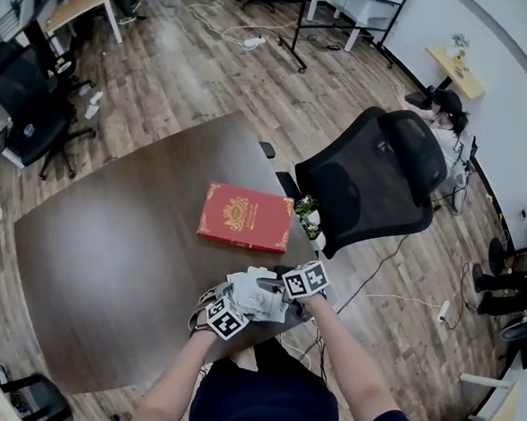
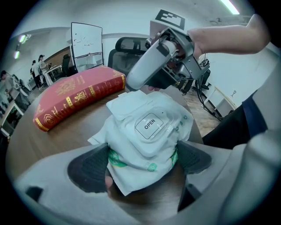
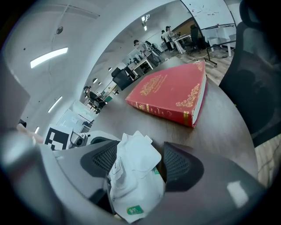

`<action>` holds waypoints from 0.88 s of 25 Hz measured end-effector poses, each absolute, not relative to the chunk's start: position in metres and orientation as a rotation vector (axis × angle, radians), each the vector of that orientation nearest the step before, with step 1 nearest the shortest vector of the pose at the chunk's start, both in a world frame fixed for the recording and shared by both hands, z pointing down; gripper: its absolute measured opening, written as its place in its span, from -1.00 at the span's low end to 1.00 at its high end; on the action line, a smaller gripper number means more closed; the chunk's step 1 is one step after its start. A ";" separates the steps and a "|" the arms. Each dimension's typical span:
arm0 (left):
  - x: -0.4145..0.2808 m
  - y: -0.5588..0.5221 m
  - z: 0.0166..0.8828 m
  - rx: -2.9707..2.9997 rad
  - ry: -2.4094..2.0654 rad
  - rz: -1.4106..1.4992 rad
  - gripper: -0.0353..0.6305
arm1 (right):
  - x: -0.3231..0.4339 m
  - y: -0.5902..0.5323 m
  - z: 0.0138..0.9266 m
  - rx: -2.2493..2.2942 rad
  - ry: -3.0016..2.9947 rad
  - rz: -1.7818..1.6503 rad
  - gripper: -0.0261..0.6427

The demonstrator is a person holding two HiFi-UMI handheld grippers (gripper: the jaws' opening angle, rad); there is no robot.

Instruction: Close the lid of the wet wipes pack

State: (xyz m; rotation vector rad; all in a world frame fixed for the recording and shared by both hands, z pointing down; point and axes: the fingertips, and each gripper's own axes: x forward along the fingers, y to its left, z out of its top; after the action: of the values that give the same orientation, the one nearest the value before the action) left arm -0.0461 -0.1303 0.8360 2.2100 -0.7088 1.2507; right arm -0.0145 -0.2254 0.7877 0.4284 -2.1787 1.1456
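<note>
The white wet wipes pack (image 1: pixel 257 296) lies at the near edge of the brown table (image 1: pixel 107 266). My left gripper (image 2: pixel 140 160) is shut on the pack's near end (image 2: pixel 145 136), a dark pad pressed into each side. On top is the lid with the OPEN label (image 2: pixel 149 124), and a white flap (image 2: pixel 127 102) stands up beyond it. My right gripper (image 3: pixel 140 151) comes in from the far end, and the raised flap (image 3: pixel 134 154) stands between its pads. The left pad (image 3: pixel 103 160) meets the flap. A thin dark gap stays at the right pad (image 3: pixel 180 165), so the jaws are open.
A red book with gold trim (image 1: pixel 247 217) lies flat just beyond the pack. A black mesh office chair (image 1: pixel 373 181) stands at the table's right side. The table edge runs right under the pack, with my lap below it.
</note>
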 end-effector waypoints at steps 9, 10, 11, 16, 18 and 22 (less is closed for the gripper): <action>-0.047 -0.130 0.837 2.201 -0.710 1.256 0.58 | -0.012 -0.223 0.794 0.420 -2.160 1.172 0.02; -0.047 -0.130 0.837 2.201 -0.709 1.257 0.58 | -0.012 -0.223 0.793 0.417 -2.165 1.171 0.02; -0.046 -0.130 0.837 2.201 -0.708 1.258 0.58 | -0.012 -0.222 0.792 0.417 -2.172 1.168 0.00; -0.047 -0.130 0.837 2.197 -0.702 1.259 0.58 | -0.017 -0.220 0.772 0.409 -2.229 1.178 -0.03; -0.047 -0.130 0.838 2.197 -0.703 1.257 0.58 | -0.017 -0.218 0.766 0.405 -2.245 1.181 -0.03; -0.047 -0.130 0.838 2.197 -0.703 1.258 0.58 | -0.017 -0.213 0.753 0.397 -2.273 1.199 -0.04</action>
State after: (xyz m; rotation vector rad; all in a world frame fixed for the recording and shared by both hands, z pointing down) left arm -0.0468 -0.1303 0.8379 2.1971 -0.7034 1.2580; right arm -0.0171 -0.2134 0.7533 0.3974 -2.2733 1.1995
